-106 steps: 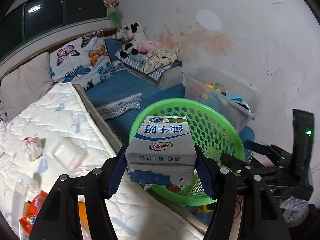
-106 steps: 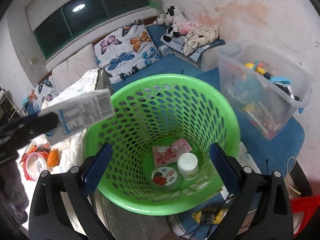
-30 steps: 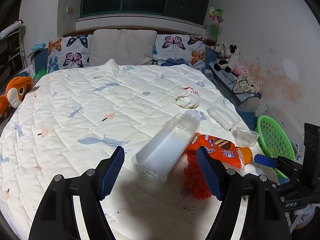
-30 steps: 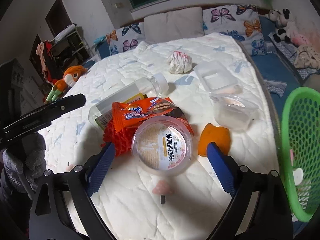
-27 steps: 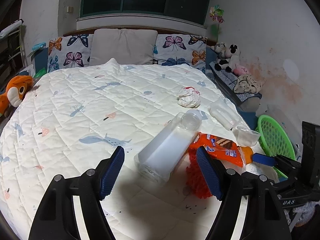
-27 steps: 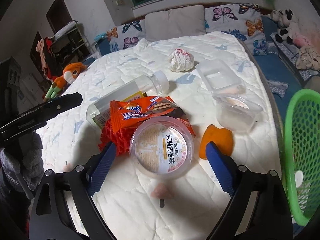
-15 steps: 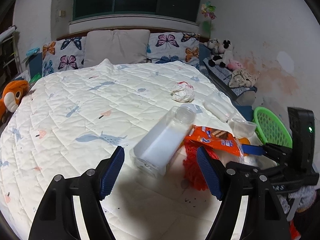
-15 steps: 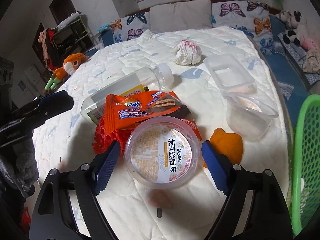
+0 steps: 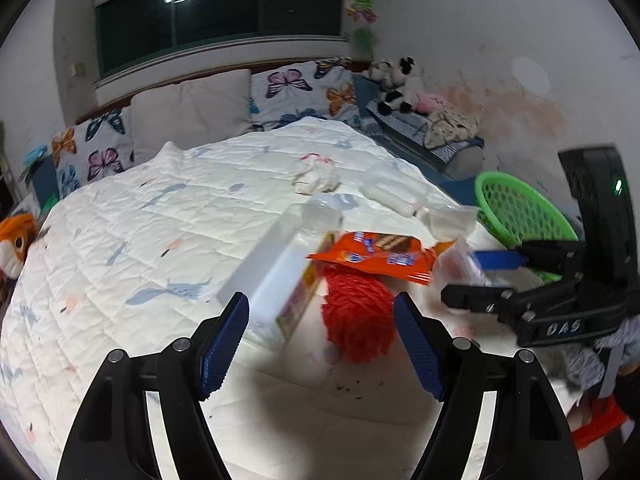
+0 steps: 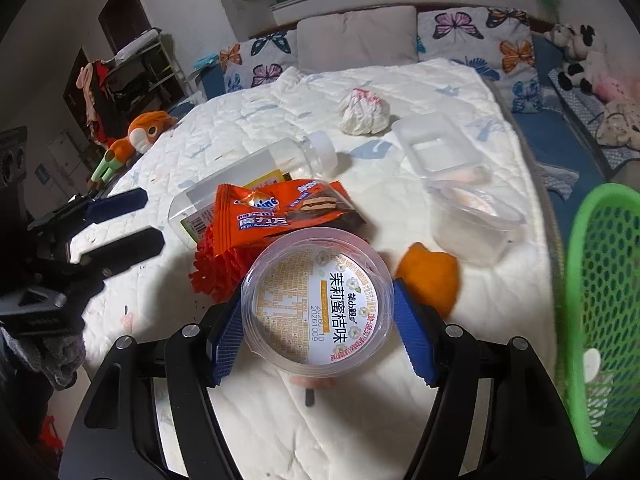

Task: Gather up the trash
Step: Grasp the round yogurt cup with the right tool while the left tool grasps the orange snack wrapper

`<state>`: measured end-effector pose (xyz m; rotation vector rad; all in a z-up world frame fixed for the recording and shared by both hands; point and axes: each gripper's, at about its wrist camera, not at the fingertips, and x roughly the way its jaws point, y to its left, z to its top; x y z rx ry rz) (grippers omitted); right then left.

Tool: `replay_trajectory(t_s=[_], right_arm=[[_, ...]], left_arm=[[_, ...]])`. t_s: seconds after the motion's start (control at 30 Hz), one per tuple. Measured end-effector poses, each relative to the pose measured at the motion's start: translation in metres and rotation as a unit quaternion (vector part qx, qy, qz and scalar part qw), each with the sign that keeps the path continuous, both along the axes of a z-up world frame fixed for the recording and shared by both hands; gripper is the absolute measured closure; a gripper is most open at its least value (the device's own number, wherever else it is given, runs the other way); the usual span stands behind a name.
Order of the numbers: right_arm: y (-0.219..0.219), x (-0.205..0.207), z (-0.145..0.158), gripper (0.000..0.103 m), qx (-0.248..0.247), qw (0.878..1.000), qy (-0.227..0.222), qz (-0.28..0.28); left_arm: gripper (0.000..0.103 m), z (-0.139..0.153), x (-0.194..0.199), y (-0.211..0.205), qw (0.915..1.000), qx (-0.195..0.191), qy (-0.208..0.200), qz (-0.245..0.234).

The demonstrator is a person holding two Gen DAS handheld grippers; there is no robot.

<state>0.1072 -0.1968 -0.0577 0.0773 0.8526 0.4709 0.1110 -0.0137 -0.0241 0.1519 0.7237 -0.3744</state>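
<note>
Trash lies on the white quilted bed [image 9: 132, 216]. My right gripper [image 10: 318, 326] has its blue pads against both sides of a round clear plastic cup with a printed lid [image 10: 316, 300]. My left gripper [image 9: 320, 340] is open and empty, just short of a clear plastic bottle [image 9: 284, 264] and a red mesh ball [image 9: 354, 320]. An orange snack wrapper [image 10: 276, 212] lies on the bottle [image 10: 256, 172]. The green basket [image 10: 600, 312] stands off the bed's right edge and also shows in the left wrist view [image 9: 520, 212].
A crumpled tissue [image 10: 364, 112], a clear tray [image 10: 436, 148], a clear cup [image 10: 476, 220] and an orange peel [image 10: 430, 276] lie on the bed. Pillows [image 9: 192, 112] line the headboard. An orange plush toy [image 10: 136, 136] lies at the left edge.
The left gripper dropped the milk carton at the basket, then swung to the bed and moved up to the bottle. The right gripper advanced and narrowed around the round cup.
</note>
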Motion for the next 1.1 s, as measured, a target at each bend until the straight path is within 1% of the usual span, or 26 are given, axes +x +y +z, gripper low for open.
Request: replay_trajectory(t_s=[0.23,0.5,0.57,0.7,0.8,0.83,0.87,0.9,0.97,1.1], right_arm=[[-0.025,-0.013,0.018,0.034,0.011,0.999,-0.019,-0.028],[-0.041,-0.018,0.027,0.034,0.016,0.998,-0.029,-0.048],[-0.043,-0.019,0.027,0.034,0.017,0.998,-0.028,-0.051],[-0.046,-0.019,0.026,0.034,0.016,0.998,-0.027,-0.055],[-0.048,-0.019,0.026,0.034,0.016,0.998,-0.025,-0.060],[-0.049,-0.019,0.025,0.034,0.016,0.998,-0.025,-0.060],[-0.050,-0.019,0.025,0.034,0.016,0.998,-0.024,-0.062],[-0.051,-0.020,0.025,0.034,0.015,0.998,-0.024,-0.062],[-0.052,-0.021,0.025,0.034,0.013,0.998,-0.025,-0.064],[-0.056,-0.024,0.026,0.034,0.012,0.997,-0.027,-0.070]], left_arm=[[0.031,-0.007,-0.004,-0.029,0.9983,0.037,-0.016,-0.043],[0.033,-0.014,0.002,-0.053,0.9946,0.075,-0.034,-0.063],[0.036,-0.016,0.004,-0.058,0.9934,0.085,-0.039,-0.066],[0.041,-0.019,0.009,-0.070,0.9884,0.119,-0.053,-0.078],[0.048,-0.020,0.011,-0.077,0.9843,0.136,-0.064,-0.092],[0.052,-0.020,0.013,-0.079,0.9833,0.140,-0.066,-0.096],[0.059,-0.020,0.014,-0.080,0.9830,0.141,-0.066,-0.097],[0.063,-0.020,0.015,-0.081,0.9830,0.141,-0.064,-0.099],[0.076,-0.019,0.017,-0.081,0.9839,0.133,-0.059,-0.104],[0.085,-0.014,0.016,-0.079,0.9856,0.116,-0.062,-0.106]])
